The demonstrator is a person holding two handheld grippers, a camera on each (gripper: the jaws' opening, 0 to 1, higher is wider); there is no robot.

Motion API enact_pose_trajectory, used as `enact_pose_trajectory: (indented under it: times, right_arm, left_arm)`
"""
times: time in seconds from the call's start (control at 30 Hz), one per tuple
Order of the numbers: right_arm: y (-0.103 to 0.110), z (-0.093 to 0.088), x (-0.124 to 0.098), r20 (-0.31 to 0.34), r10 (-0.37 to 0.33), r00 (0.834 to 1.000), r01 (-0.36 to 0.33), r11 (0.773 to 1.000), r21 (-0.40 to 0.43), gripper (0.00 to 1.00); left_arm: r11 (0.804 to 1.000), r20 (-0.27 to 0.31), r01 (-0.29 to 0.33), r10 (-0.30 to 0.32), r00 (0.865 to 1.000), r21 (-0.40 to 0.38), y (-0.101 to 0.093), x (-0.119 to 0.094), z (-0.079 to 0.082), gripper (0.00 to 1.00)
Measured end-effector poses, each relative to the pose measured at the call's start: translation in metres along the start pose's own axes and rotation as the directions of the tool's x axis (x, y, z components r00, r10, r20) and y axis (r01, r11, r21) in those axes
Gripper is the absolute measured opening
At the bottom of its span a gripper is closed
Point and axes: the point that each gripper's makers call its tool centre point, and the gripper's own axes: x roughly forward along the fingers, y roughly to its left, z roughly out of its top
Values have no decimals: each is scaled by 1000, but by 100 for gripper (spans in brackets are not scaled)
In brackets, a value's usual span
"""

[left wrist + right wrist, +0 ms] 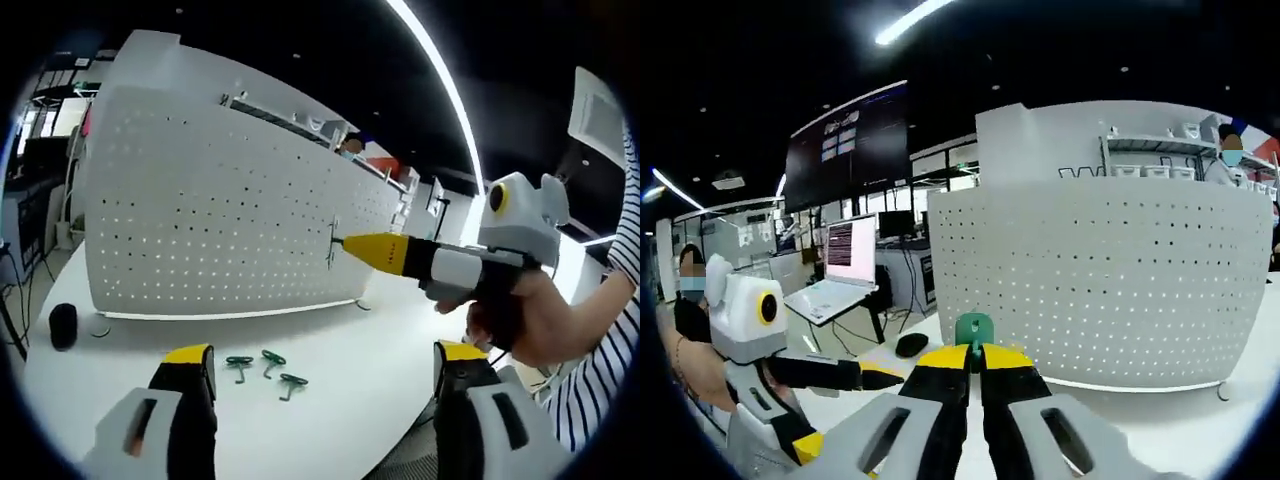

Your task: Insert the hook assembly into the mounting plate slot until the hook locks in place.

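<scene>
Up close, right gripper (975, 362) clenches a green hook (974, 329); left gripper (325, 370) gapes above spare hooks (266, 367).

Bright overall, lit from long white ceiling light strips (440, 75) against a dark ceiling. Soft shadows under the white perforated metal panel (220, 200) along the glossy white table (330, 400). Strong fisheye bending at the edges; near jaws slightly soft, monitors glowing sharp.

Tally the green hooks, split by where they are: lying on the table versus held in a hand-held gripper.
Green hooks lying on the table: 3
Green hooks held in the right hand-held gripper: 1
Total: 4
</scene>
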Motion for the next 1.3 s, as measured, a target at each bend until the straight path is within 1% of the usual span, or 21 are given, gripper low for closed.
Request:
enact_pose_trajectory:
  times: [0.1,0.27,0.57,0.63,0.73,0.97,1.1,1.13,1.17,1.2,1.3]
  right_arm:
    - [-10,5,3,23,-47,999,48,999,-17,0]
    - [-22,7,8,29,-79,996,80,996,-33,0]
    - [-44,22,17,68,-135,989,138,990,-41,0]
    - [-50,25,20,79,-149,986,152,988,-29,0]
    - [-59,28,25,88,-173,981,178,983,-52,0]
    - [-79,41,39,119,-218,969,227,972,-67,0]
    - [-92,48,47,132,-243,961,252,966,-52,0]
    - [-96,50,49,137,-252,958,259,965,-40,0]
    - [-100,50,52,136,-257,957,259,966,0,0]
    - [-103,49,54,130,-259,957,260,966,11,0]
    - [-110,52,61,133,-270,954,274,961,-15,0]
  left_arm:
    - [1000,-12,-1,1,1000,-12,0,-1,-5,97]
    - [1000,-22,-5,5,1000,-20,1,-3,-10,100]
    - [1000,-38,-2,1,999,-29,-2,-6,-20,100]
    - [1000,-18,4,-5,1000,-24,-4,-8,-18,100]
    - [1000,-7,2,-2,1000,-19,-4,-10,-16,99]
    - [1000,-34,-6,5,999,-28,-1,-12,-26,98]
    - [999,-38,-16,15,999,-37,1,-14,-29,98]
    - [999,-34,-29,28,999,-31,4,-14,-29,100]
    - [999,-28,-33,32,999,-24,5,-15,-28,99]
    - [999,-28,-32,31,999,-24,5,-15,-28,99]
    - [999,-30,-29,28,999,-29,7,-16,-29,99]
